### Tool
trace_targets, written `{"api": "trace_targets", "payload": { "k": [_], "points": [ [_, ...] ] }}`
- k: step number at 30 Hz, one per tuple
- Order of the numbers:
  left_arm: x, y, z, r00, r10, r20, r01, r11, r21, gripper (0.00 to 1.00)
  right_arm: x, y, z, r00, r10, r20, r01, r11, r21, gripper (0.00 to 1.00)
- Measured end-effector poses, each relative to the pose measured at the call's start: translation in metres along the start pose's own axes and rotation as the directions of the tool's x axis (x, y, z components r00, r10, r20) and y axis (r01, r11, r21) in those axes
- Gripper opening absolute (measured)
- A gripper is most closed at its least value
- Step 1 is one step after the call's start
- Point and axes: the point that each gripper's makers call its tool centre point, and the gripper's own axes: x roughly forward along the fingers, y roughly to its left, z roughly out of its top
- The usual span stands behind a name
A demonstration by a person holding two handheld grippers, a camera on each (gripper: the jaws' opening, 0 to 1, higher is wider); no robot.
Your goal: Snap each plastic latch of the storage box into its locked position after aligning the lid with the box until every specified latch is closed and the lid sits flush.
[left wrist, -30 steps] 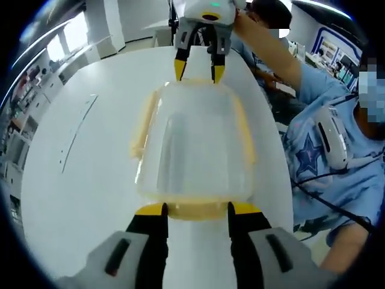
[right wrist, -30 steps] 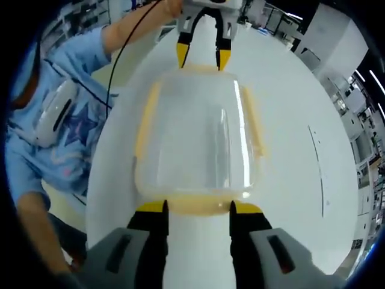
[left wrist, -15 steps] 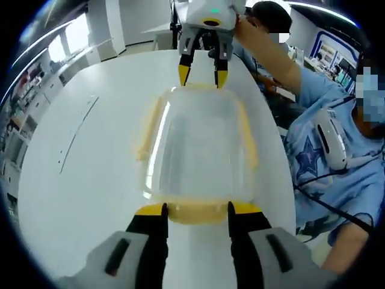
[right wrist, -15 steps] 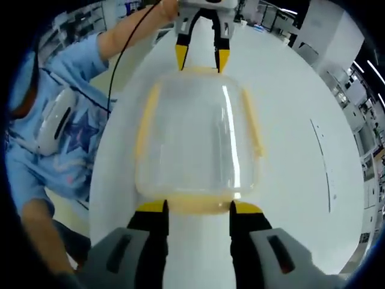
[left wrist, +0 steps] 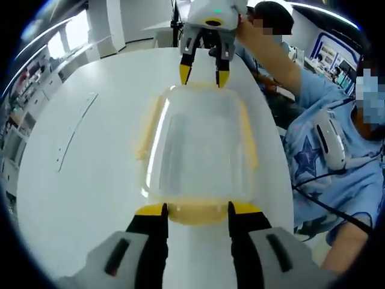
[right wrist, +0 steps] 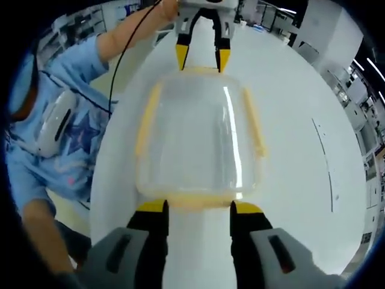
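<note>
Squarely between both grippers' spread fingers: the lidded storage box.

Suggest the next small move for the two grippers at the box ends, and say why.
Probably press both end latches down together: the left gripper straddles the near yellow latch, the right gripper the far one, jaws open, lid apparently seated on the box.

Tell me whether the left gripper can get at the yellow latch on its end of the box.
Probably yes: the left gripper sits open at that latch, nothing between.
</note>
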Motion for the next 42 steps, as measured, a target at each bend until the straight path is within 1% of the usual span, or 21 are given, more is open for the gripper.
{"api": "trace_targets", "payload": {
  "k": [2,7,12,13,14,15,16,17,18,19,20,22,25,27,29,33,35,38,39,40,42],
  "points": [
    [0.000,0.001,0.000,1.000,0.005,-0.005,-0.005,1.000,0.003,0.42,0.005,0.000,-0.003,1.000,-0.009,-0.017,0.008,0.999,-0.044,0.41],
    [0.000,0.001,-0.001,1.000,0.008,-0.007,-0.008,1.000,0.015,0.43,0.004,-0.001,-0.004,1.000,-0.015,0.005,0.015,0.999,-0.041,0.41],
    [-0.001,0.005,-0.003,1.000,0.006,0.015,-0.006,1.000,0.005,0.44,0.005,-0.001,-0.004,0.999,-0.032,0.009,0.033,0.998,-0.056,0.42],
    [-0.001,0.005,-0.003,1.000,0.000,0.027,-0.001,1.000,0.011,0.44,0.005,-0.002,-0.005,0.999,-0.037,0.022,0.038,0.998,-0.059,0.42],
    [-0.004,0.006,0.000,0.998,0.011,0.065,-0.012,1.000,0.025,0.45,0.005,-0.002,-0.005,0.999,-0.040,0.033,0.042,0.997,-0.063,0.42],
    [-0.006,0.007,0.005,0.994,0.012,0.110,-0.014,1.000,0.012,0.46,0.005,-0.003,-0.004,0.996,-0.046,0.073,0.051,0.996,-0.069,0.42],
    [-0.010,0.009,0.008,0.989,0.023,0.145,-0.025,1.000,0.010,0.44,0.005,-0.003,-0.003,0.993,-0.049,0.106,0.055,0.997,-0.059,0.42],
    [-0.013,0.013,0.010,0.985,0.042,0.170,-0.047,0.999,0.026,0.34,0.005,-0.003,-0.005,0.991,-0.048,0.127,0.054,0.997,-0.046,0.41],
    [-0.017,0.024,0.008,0.979,0.100,0.177,-0.115,0.991,0.075,0.26,0.007,-0.003,-0.009,0.992,-0.039,0.123,0.043,0.999,-0.034,0.41],
    [-0.021,0.030,0.004,0.975,0.137,0.175,-0.153,0.985,0.082,0.24,0.011,-0.003,-0.013,0.993,-0.035,0.114,0.039,0.999,-0.031,0.41],
    [-0.022,0.028,0.000,0.978,0.127,0.165,-0.138,0.988,0.062,0.26,0.016,-0.002,-0.018,0.995,-0.033,0.098,0.036,0.999,-0.035,0.41],
    [-0.022,0.025,-0.005,0.982,0.116,0.150,-0.124,0.991,0.041,0.27,0.021,-0.002,-0.023,0.996,-0.032,0.087,0.035,0.999,-0.034,0.41],
    [-0.023,0.024,-0.008,0.982,0.131,0.137,-0.138,0.990,0.043,0.27,0.023,-0.006,-0.029,0.994,-0.047,0.096,0.049,0.999,-0.021,0.39],
    [-0.025,0.018,-0.001,0.980,0.122,0.158,-0.131,0.990,0.048,0.25,0.022,-0.012,-0.032,0.991,-0.084,0.106,0.087,0.996,-0.028,0.38],
    [-0.029,0.010,0.012,0.974,0.118,0.193,-0.137,0.987,0.089,0.23,0.017,-0.021,-0.035,0.985,-0.119,0.123,0.122,0.992,-0.017,0.36],
    [-0.028,-0.003,0.035,0.973,0.102,0.208,-0.133,0.981,0.139,0.20,0.001,-0.037,-0.034,0.961,-0.204,0.184,0.209,0.978,-0.008,0.27],
    [-0.021,-0.007,0.045,0.979,0.095,0.180,-0.127,0.977,0.174,0.18,-0.011,-0.044,-0.030,0.937,-0.257,0.237,0.263,0.965,0.009,0.25],
    [-0.007,-0.015,0.056,0.991,0.076,0.109,-0.100,0.965,0.241,0.16,-0.025,-0.052,-0.022,0.892,-0.325,0.314,0.333,0.942,0.030,0.23],
    [-0.002,-0.017,0.061,0.993,0.073,0.096,-0.095,0.963,0.253,0.16,-0.030,-0.055,-0.019,0.872,-0.350,0.343,0.359,0.933,0.040,0.22],
    [0.003,-0.017,0.067,0.994,0.074,0.087,-0.095,0.958,0.270,0.16,-0.033,-0.056,-0.015,0.852,-0.365,0.374,0.373,0.926,0.056,0.21],
    [0.015,-0.019,0.076,0.996,0.067,0.050,-0.079,0.953,0.291,0.15,-0.038,-0.055,-0.009,0.822,-0.378,0.426,0.388,0.919,0.067,0.16]
  ]
}}
